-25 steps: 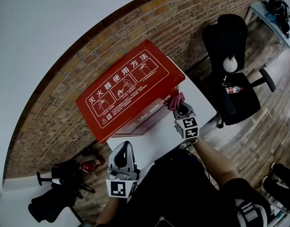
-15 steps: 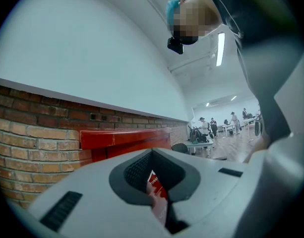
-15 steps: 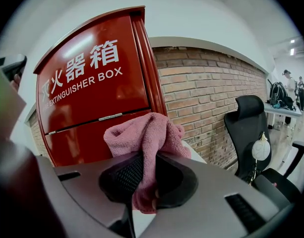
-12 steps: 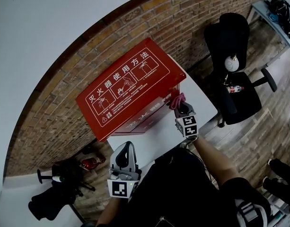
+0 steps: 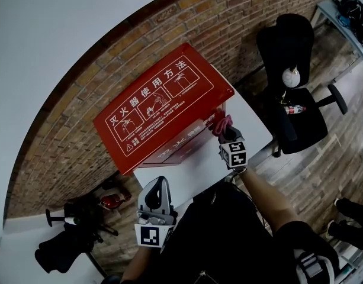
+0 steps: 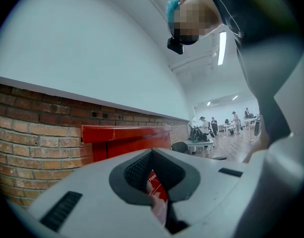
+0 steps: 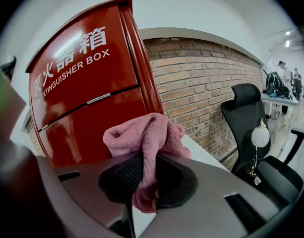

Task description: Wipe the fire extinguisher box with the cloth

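Observation:
The red fire extinguisher box stands on a white table against a brick wall, its top printed with white instructions. My right gripper is at the box's right front corner, shut on a pink cloth. In the right gripper view the cloth bunches above the right gripper, close to the box front; whether it touches is unclear. My left gripper hangs back at the table's near edge, shut and holding nothing. Past the left gripper, its own view shows the box.
A black office chair stands right of the table, also seen as the chair in the right gripper view. Dark gear and a red extinguisher lie on the floor at left. The brick wall runs behind the box.
The right gripper with the cloth has edged slightly upward along the box's right front corner. The left gripper has hardly moved.

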The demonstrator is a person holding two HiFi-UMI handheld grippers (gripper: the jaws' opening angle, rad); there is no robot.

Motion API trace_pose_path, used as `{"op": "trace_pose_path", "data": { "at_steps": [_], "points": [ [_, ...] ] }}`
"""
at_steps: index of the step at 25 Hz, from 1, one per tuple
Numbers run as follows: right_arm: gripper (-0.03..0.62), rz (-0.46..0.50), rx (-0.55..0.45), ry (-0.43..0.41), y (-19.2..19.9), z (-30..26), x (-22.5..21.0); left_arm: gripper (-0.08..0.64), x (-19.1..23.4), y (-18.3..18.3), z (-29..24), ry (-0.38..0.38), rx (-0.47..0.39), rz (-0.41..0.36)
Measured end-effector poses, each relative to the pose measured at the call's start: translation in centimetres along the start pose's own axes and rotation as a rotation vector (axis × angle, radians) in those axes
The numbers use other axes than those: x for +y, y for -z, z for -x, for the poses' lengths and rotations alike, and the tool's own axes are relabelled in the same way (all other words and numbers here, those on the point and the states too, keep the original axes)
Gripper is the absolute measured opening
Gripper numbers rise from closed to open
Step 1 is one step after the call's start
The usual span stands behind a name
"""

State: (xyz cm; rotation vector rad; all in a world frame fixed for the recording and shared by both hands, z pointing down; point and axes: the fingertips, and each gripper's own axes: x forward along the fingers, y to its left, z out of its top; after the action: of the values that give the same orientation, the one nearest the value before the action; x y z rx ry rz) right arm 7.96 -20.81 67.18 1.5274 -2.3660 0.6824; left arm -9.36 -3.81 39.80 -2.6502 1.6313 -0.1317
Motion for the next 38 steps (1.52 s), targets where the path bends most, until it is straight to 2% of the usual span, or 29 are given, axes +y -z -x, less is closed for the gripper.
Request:
{"op": "trace_pose_path", "data": {
  "at_steps": [12,19,29,38],
  "points": [
    [0.063,-0.004,0.086,0.021,3.6,-1.9,-1.2,0.049,0.2,0.6,0.6,-0.013,0.024,-0.003],
    [0.063,0.053,0.150,0.009,6.0,-3.2,-1.6,0.049,0.4,0.8,1.0,-0.020,0.035,-0.014],
    [0.063,0.078,0.185,0.001,7.9,-4.1,-2.0,0.049,0.5,1.6,1.8,-0.042,0.071,-0.014],
    [0.063,0.145,0.239,-0.022,10.0,-5.4,-2.6,0.049,0.6,1.9,2.2,-0.072,0.081,-0.016]
  ]
}}
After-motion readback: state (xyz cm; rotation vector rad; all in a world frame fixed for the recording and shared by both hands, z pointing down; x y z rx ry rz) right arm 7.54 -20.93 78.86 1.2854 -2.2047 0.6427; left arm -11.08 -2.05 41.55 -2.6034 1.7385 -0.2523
